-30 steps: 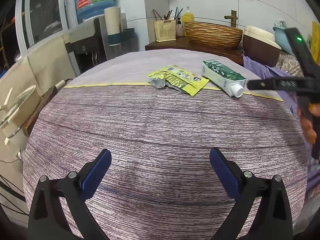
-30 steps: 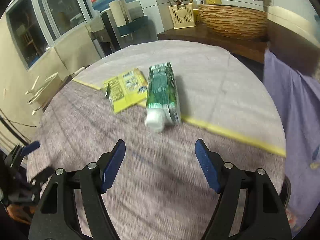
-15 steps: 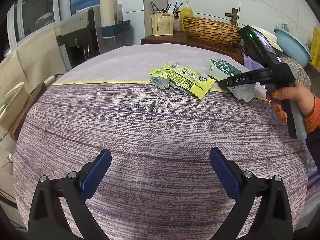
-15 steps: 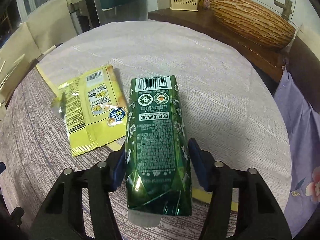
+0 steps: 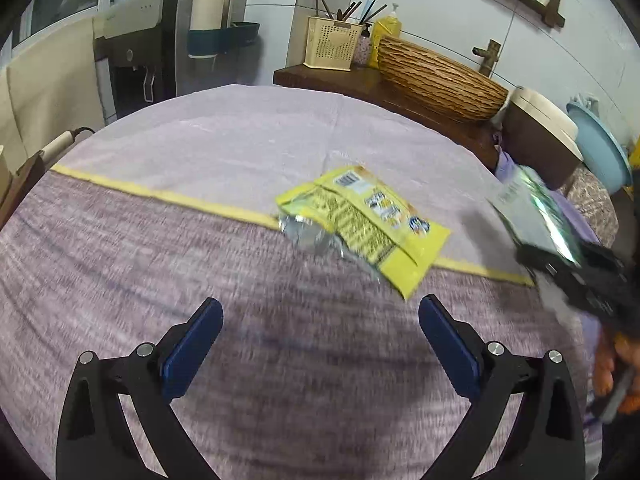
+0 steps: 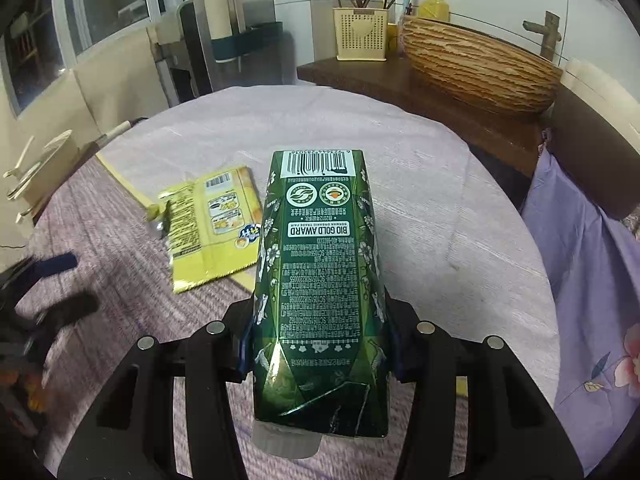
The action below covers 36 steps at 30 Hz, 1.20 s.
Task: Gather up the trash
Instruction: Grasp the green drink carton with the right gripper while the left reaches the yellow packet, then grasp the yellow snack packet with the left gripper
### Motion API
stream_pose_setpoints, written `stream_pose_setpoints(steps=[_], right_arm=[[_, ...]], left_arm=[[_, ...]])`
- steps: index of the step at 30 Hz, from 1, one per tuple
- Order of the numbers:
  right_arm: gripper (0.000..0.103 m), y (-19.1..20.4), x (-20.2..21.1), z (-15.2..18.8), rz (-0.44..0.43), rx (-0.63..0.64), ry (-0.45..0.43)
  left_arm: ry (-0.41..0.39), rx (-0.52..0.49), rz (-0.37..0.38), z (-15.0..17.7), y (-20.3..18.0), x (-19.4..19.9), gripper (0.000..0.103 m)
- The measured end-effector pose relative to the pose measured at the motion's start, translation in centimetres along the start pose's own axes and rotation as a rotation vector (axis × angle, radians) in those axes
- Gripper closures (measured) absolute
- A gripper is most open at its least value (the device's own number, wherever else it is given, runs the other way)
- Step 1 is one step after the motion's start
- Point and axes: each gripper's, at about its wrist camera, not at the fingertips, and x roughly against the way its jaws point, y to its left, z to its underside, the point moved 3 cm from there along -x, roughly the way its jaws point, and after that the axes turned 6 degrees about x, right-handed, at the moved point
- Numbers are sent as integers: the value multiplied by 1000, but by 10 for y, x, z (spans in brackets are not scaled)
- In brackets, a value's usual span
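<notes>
My right gripper (image 6: 320,344) is shut on a green drink carton (image 6: 320,280) and holds it lifted above the round table, white cap toward the camera. The carton also shows, blurred, at the right edge of the left wrist view (image 5: 536,208), held in the right gripper (image 5: 576,268). A yellow snack wrapper (image 5: 360,220) with a torn silver end lies flat on the cloth across the yellow stripe; it also shows in the right wrist view (image 6: 212,228). My left gripper (image 5: 320,336) is open and empty, low over the purple cloth just in front of the wrapper.
The round table (image 5: 200,140) has a purple striped cloth. Behind it stand a water dispenser (image 5: 140,52), a wooden counter with a woven basket (image 5: 436,76), a utensil holder (image 5: 330,44) and a brown box (image 5: 536,136). A floral cloth (image 6: 592,280) hangs at right.
My right gripper closed on the green carton and lifted it off the table. My left gripper moved forward toward the yellow wrapper.
</notes>
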Motion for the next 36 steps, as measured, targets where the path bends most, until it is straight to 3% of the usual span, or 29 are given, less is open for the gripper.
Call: stream_pose_setpoints(steps=[3,7,11,13,15,19,23,28,36], right_arm=[[53,0,19,13,-14,7,-20],[53,-3,41,32,-29,2,-41],[53,-9,57,50,-38,-20,-49],[53,-13,62,59,-36,-34,-49],[53,-16,68,67,-34,-43,-58],[53,-19,78,82,-1,-43,-88],[53,-25,86,100,-6,-76,-106],[53,-33,104,122,15,-108,-145],[53,-51,138,165,36,-195,-196]], left_arm=[[-3,-2,-44,-16,-5,-20,12],[5,12,-75,-28,-10,-42,32],[0,17,-108,-29,-10,-52,46],[-15,-2,-122,-28,-12,-52,68],[-18,-1,-120,-28,-12,-51,82],[-39,30,-116,-24,-8,-42,96],[-71,23,-100,-19,-11,-24,97],[-165,-38,-71,-4,-29,28,97],[-269,-117,40,51,-77,114,97]])
